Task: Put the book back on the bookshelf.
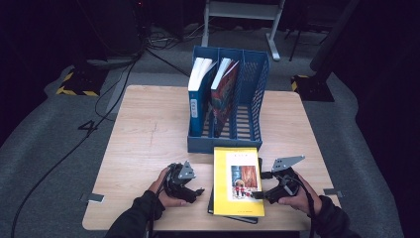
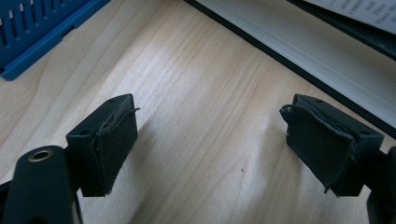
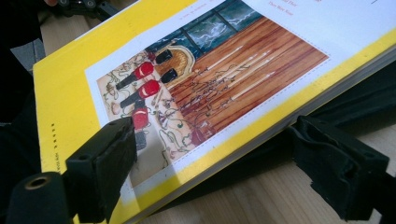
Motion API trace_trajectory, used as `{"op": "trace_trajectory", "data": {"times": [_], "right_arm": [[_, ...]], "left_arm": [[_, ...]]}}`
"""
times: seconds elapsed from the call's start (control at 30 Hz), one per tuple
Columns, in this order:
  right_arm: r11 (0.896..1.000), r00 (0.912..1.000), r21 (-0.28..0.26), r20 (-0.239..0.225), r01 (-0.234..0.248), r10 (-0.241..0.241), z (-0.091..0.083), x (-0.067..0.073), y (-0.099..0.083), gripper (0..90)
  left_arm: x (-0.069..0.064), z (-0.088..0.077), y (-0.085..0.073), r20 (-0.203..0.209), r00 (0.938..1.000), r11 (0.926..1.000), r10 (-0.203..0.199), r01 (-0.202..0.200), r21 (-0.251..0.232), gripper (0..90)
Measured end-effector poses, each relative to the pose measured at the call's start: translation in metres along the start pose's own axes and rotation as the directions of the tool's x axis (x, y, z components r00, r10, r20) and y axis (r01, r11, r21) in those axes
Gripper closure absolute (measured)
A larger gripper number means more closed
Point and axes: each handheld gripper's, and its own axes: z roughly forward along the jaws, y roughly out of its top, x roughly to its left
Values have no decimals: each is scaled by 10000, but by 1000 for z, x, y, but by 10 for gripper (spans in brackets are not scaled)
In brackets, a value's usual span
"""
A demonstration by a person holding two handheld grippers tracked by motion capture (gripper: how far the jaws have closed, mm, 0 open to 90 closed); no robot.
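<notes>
Dim room, grey carpet (image 1: 44, 139), wooden table (image 1: 148, 144), floor cables (image 1: 119, 84)

Blue file rack (image 1: 252, 94) sits at the far middle of the wooden table (image 1: 148, 144), three compartments, open side facing the person. Left compartment holds a blue-spined book (image 1: 196, 99) upright, middle one a red-covered book (image 1: 223, 96) leaning right, right one has nothing in it. Off the table: grey floor, black cables (image 1: 59, 158) trailing left, yellow-black striped foot (image 1: 74, 84) far left, white stand frame (image 1: 242, 12) behind the rack.
</notes>
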Motion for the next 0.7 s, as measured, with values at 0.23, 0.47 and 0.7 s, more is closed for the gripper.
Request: {"op": "trace_trajectory", "data": {"times": [0.23, 0.47, 0.7], "right_arm": [[9995, 9993, 154, 234, 285, -288, 1, 2, 7, 147], [9964, 9968, -399, 334, 743, -730, -2, 6, 14, 180], [9927, 9976, -987, 103, 695, -688, 7, 2, 22, 377]], "left_arm": [[3, 6, 6, 10, 10000, 10000, 16, -16, 3, 166], [9, 18, 19, -9, 10000, 10000, -39, 39, 31, 167], [17, 26, 29, -292, 9992, 9995, -287, 284, -109, 225]]}}
